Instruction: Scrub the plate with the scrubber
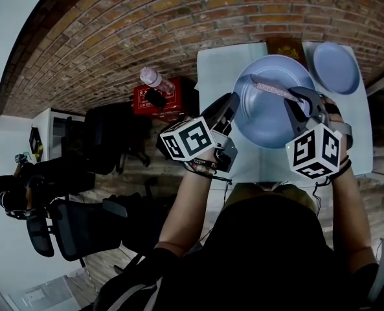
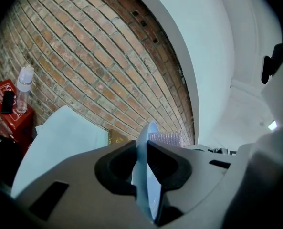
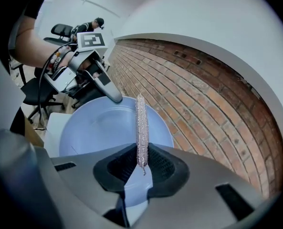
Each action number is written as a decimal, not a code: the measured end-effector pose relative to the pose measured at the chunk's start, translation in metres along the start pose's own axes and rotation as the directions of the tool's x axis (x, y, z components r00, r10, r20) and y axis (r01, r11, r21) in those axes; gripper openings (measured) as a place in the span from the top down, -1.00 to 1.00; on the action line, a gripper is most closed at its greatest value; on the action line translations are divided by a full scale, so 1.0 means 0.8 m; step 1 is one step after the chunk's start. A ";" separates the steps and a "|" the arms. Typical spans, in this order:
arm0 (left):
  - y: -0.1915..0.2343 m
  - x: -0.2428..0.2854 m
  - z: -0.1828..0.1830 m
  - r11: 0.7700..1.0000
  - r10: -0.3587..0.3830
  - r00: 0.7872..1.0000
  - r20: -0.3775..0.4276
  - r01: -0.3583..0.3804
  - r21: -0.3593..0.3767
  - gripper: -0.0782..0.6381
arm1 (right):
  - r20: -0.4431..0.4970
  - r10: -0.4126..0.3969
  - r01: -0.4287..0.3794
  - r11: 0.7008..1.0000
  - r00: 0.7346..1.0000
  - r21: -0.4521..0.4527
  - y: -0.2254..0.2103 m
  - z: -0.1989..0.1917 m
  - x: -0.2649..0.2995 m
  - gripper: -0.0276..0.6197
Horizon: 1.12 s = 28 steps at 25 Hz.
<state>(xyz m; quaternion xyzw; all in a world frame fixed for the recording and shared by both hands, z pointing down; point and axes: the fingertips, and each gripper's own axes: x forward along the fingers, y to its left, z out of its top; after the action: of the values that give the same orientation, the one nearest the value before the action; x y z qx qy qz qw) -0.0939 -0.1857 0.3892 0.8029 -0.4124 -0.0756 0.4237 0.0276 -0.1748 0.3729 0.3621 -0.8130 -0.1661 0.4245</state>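
Over the white table (image 1: 214,67), w/ a brick wall (image 1: 146,24) behind it, both hand-held grippers meet at one pale blue plate (image 1: 263,118). L gripper (image 1: 230,105) has that plate's left rim pinched btwn its jaws: in the left gripper view the plate runs edge-on thru the narrow gap w/ both pads pressed on it, so the jaws are narrow and clamped on the rim. Plate is held up above the table, face turned toward the head camera. R gripper (image 1: 300,102) comes in from the plate's right side, jaws closed on the scrubber (image 1: 274,89), a thin, sparkly silver-pink mesh strip. In the right gripper view it's nipped by its near end and sticks straight out from the jaws over the plate's face, tip near the far rim and close to the L gripper's jaw tips. Can't tell whether the scrubber actually touches the plate. Each gripper's marker cube faces the head camera. 2nd plate (image 1: 336,67), same blue, lies flat at the table's far right corner, apart from the held one. Left of the table: red box (image 1: 169,101) w/ a clear bottle (image 1: 153,78) and a small black item (image 1: 156,98) on it. Further left, black office chairs (image 1: 81,229) and a seated person (image 1: 4,190) in the bg.
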 end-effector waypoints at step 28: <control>0.012 -0.021 0.038 0.999 0.030 0.996 0.082 -0.031 0.012 0.56 | -0.087 0.092 -0.093 0.996 0.992 -0.006 0.053 -0.052 -0.041 0.64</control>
<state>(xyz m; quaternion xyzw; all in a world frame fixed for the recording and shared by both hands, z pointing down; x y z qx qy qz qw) -0.1245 -0.1950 0.3734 0.7957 -0.4419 -0.0991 0.4022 0.0547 -0.1206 0.4028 0.3289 -0.8088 -0.1347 0.4685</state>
